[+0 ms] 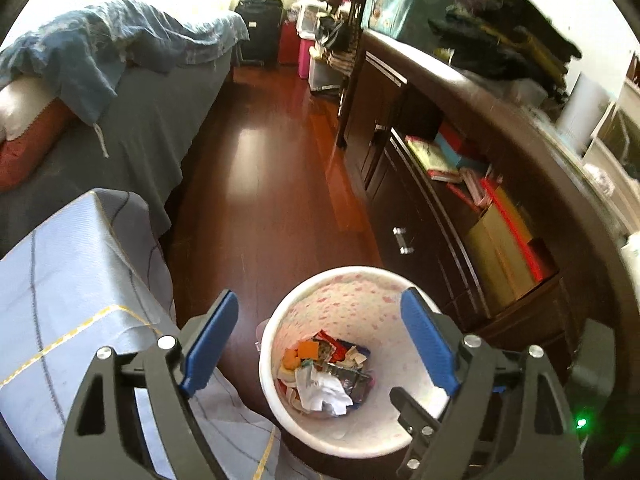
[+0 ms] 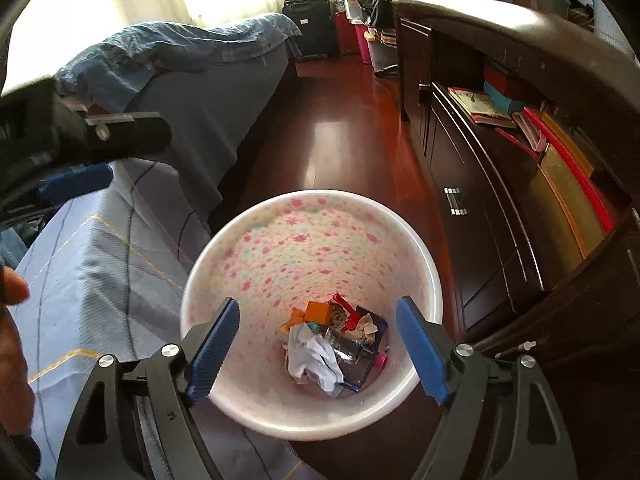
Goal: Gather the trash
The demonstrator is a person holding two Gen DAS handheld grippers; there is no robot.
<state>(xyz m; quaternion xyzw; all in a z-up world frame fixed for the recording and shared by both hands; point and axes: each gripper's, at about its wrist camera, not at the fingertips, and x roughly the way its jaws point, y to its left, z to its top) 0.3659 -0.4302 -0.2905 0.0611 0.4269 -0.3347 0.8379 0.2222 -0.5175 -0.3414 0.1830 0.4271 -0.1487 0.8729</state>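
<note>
Both claws, left claw and right claw, wide open, empty, above bin rim, bed edge alongside.

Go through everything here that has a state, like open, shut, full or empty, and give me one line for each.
left gripper: open, holding nothing, above the bin
right gripper: open, holding nothing, above the bin
bin: upright on the floor, no lid
trash: lying at the bottom of the bin, far below the rim
drawer: shut
suitcase: upright, closed
</note>
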